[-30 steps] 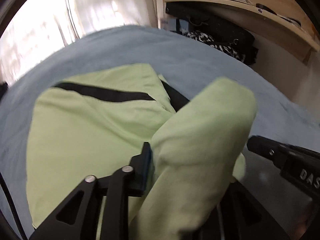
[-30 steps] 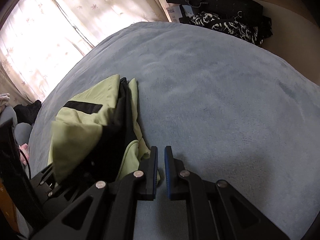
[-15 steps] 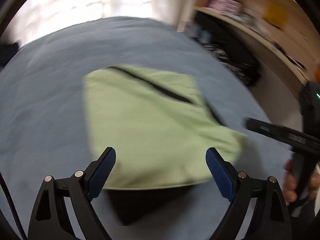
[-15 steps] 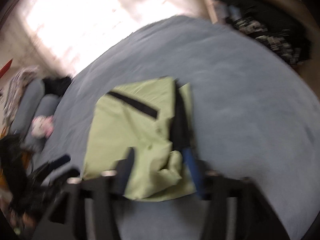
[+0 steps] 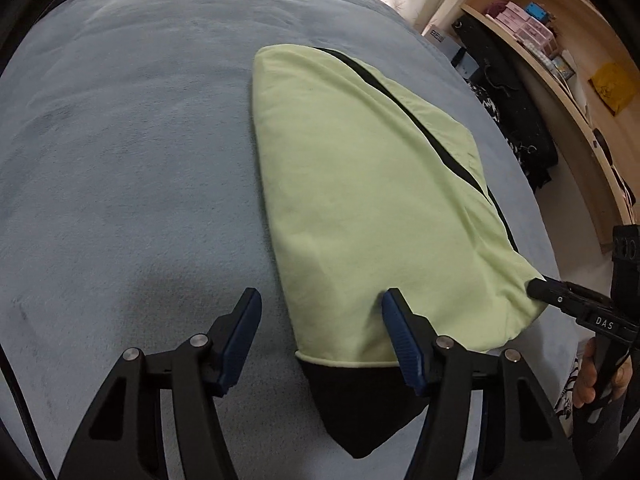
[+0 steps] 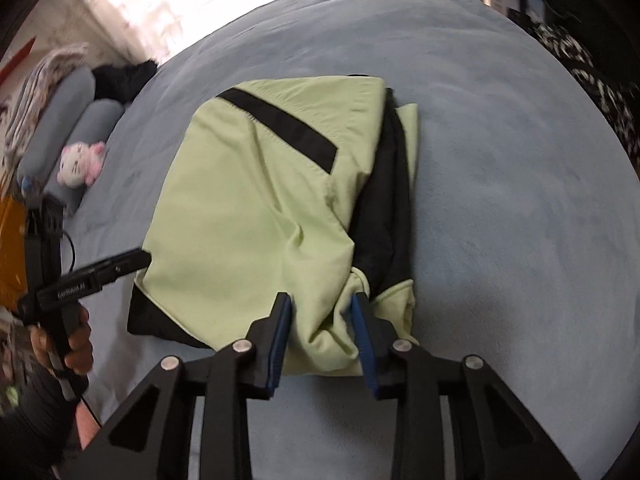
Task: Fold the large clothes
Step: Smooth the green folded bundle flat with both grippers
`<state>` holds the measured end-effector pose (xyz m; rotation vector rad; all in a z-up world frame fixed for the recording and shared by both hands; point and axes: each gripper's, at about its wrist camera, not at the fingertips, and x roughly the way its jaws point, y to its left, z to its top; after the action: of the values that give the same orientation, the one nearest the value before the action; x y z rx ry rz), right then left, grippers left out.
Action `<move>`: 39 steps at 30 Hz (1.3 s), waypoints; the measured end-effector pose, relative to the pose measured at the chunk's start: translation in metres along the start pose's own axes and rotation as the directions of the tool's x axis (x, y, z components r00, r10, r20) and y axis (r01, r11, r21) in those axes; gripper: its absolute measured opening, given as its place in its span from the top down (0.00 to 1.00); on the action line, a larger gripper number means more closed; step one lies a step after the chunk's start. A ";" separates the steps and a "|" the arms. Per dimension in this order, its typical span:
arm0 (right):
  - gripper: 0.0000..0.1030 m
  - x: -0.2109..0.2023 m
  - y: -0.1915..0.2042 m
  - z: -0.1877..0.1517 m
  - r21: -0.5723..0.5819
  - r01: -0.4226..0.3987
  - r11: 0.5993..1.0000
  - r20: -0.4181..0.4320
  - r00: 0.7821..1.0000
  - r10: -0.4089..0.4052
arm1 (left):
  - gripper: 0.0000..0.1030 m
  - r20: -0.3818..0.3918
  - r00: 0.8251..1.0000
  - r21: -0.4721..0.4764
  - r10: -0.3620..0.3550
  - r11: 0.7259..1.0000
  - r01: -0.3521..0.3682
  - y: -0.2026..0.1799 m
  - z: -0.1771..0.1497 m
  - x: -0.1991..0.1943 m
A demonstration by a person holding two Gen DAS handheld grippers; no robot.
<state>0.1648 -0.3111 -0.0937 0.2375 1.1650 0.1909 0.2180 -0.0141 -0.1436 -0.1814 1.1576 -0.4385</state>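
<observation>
**Folded green garment lying between two part-open grippers**

Looking left to right through the left wrist view, we see bare blue bedding (image 5: pixel 120 152) from nine o'clock to the centre, then the light green garment (image 5: pixel 360 184) folded into a long bundle running from twelve o'clock down toward five. A black stripe (image 5: pixel 424 128) crosses its upper right side, and a black layer sticks out under its near end at six o'clock. Our left gripper (image 5: pixel 320 328) stands part open over that near left corner; its jaws have just been closing. The left finger is over bare bedding, the right one over the green cloth, and nothing is pinched between them. At four o'clock the right gripper's tip meets the garment's right corner. Wooden shelves (image 5: pixel 568 80) fill the two o'clock edge.

In the right wrist view, a pink and white plush toy (image 6: pixel 80 164) lies at nine o'clock beside grey bolsters. The left gripper (image 6: pixel 132 258) reaches the garment's left edge at about eight o'clock. The garment (image 6: pixel 256 208) fills the centre. At six o'clock our right gripper (image 6: pixel 322 312) is narrowly open, its jaws having just been closing, with a bunched fold of green cloth between them; we cannot tell whether the pads press on it.
</observation>
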 end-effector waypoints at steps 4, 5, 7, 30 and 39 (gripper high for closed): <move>0.86 0.012 0.008 0.005 -0.071 0.033 0.997 -0.005 0.999 -0.033 | 0.40 -0.021 1.000 0.025 -0.008 1.000 0.008 -0.003 0.000 0.006; 0.91 0.016 0.010 0.005 -0.087 0.047 0.995 -0.005 0.999 -0.048 | 0.40 -0.025 1.000 0.028 -0.008 1.000 0.009 -0.005 0.001 0.007; 0.95 0.018 0.014 0.003 -0.115 0.096 0.989 0.020 0.995 -0.094 | 0.40 -0.032 0.999 0.037 -0.005 0.999 0.006 -0.008 0.003 0.008; 0.76 -0.023 -0.044 0.015 0.239 -0.068 0.969 0.201 0.979 0.020 | 0.40 -0.059 0.996 0.067 -0.068 0.995 0.072 -0.012 0.020 0.016; 0.76 0.045 -0.084 0.082 0.366 -0.084 0.927 0.136 0.990 0.035 | 0.40 -0.022 0.990 -0.025 -0.136 0.990 0.136 0.012 0.080 0.028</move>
<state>0.2600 -0.3867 -0.1269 0.6125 1.0605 0.0051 0.3034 -0.0219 -0.1399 -0.2770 1.1778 -0.5488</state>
